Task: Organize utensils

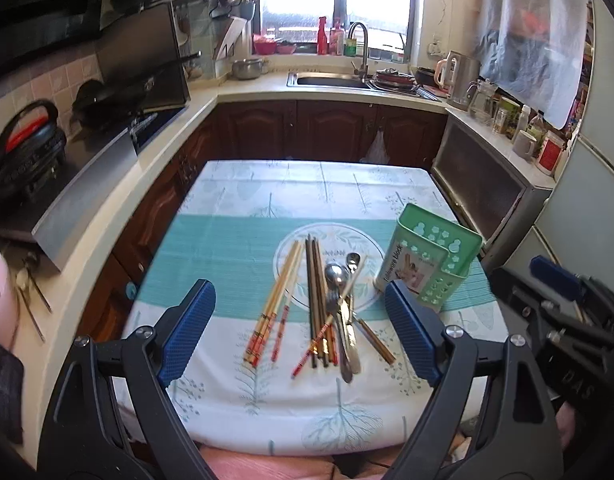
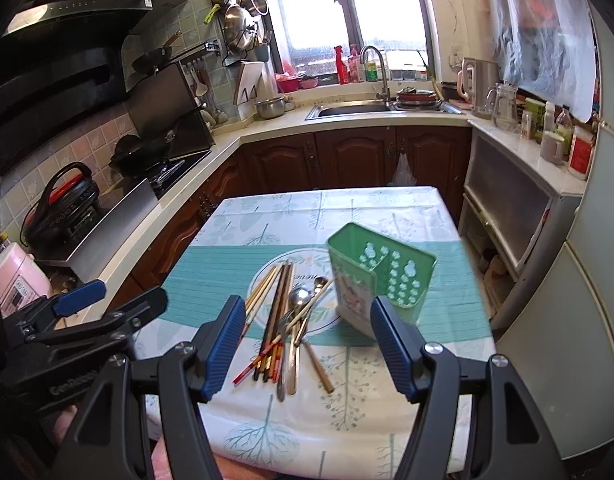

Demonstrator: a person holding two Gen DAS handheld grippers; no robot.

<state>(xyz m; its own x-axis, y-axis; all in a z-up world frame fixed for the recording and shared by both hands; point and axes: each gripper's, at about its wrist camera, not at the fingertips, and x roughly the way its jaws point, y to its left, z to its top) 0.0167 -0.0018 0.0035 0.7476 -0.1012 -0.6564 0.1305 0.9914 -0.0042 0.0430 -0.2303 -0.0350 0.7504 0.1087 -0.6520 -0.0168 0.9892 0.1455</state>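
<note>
progress: not started | utensils (image 1: 327,304) heaped mid-bench, all outside holder (image 1: 431,264) beside them toward right edge, holder looks empty | left gripper (image 1: 301,330) fingers apart, empty | right gripper (image 2: 307,344) likewise

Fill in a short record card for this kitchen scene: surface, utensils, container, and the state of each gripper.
surface: table covered with a white and teal leaf-print cloth
utensils: chopsticks and spoons lying loose in a pile at the middle of the cloth
container: green holder, upright, to the right of the pile, nothing visible inside
left gripper: open, holding nothing, over the near edge
right gripper: open, holding nothing, facing the pile
progress: no utensil in the holder yet
</note>
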